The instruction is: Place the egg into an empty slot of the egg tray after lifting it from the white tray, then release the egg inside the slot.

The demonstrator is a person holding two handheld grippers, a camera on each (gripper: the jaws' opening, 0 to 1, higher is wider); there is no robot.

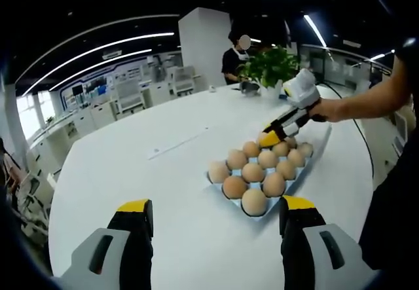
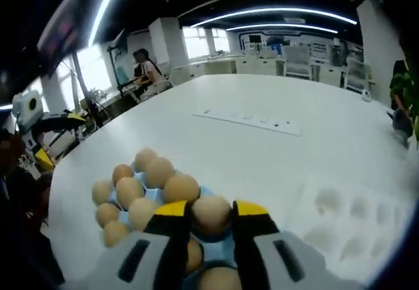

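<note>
Here the right claw (image 2: pixel 211 219) is clamped on an egg (image 2: pixel 211 214) above the egg tray (image 2: pixel 216 254).

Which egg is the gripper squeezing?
The egg between the right gripper's yellow-tipped jaws, at the near edge of the blue egg tray. The other eggs sit untouched in their slots.

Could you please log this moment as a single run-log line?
right tool: shut on egg, over blue egg tray | left tool: open, holding nothing, above white table | white tray: beside egg tray
</note>
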